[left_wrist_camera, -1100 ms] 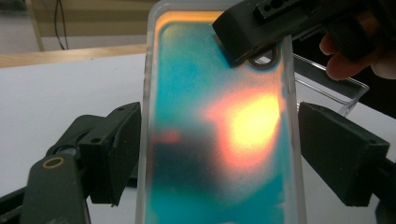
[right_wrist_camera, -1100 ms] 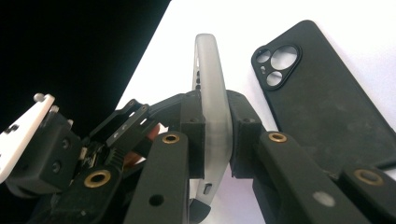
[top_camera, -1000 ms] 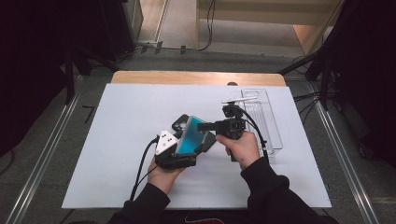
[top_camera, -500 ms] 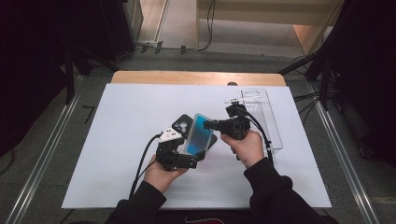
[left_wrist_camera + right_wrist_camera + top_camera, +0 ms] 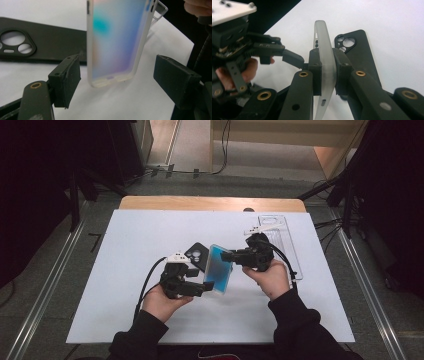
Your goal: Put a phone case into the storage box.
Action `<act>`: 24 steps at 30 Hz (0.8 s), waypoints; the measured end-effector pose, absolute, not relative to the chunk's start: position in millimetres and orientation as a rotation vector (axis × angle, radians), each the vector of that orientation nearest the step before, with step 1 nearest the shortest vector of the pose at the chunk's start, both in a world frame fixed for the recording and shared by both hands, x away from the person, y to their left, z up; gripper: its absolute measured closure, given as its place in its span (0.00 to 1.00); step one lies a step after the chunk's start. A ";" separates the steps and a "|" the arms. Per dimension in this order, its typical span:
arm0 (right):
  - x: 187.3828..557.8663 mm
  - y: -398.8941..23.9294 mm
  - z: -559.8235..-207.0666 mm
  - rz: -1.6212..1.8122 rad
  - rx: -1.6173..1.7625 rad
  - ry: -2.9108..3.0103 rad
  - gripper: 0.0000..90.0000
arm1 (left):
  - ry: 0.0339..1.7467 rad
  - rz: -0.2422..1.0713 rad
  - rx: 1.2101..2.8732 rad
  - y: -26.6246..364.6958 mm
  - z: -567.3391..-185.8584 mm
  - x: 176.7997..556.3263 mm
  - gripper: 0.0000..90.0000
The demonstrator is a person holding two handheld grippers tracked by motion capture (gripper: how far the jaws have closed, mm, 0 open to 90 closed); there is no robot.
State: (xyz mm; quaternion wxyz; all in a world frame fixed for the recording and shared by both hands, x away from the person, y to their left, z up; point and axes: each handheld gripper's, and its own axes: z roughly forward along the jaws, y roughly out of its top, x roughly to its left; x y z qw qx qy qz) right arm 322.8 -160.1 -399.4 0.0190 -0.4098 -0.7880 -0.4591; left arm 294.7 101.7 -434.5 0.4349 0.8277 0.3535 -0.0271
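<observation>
Right claw (image 5: 231,256), seen from above, grips the translucent blue phone case (image 5: 219,268) off the white table (image 5: 125,245). Left claw (image 5: 117,75), jaws just closing, straddles its lower end untouched. Right claw's pads (image 5: 315,72) pinch its edge.

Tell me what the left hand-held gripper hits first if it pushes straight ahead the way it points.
Probably the translucent phone case, whose lower end stands between the left hand-held gripper's open pads. The black case lies beyond, off to one side.
</observation>
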 end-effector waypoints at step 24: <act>311.7 -171.2 -401.0 -1.413 -0.858 -2.576 0.85 | 0.624 -0.121 2.095 119.2 -401.8 305.5 0.28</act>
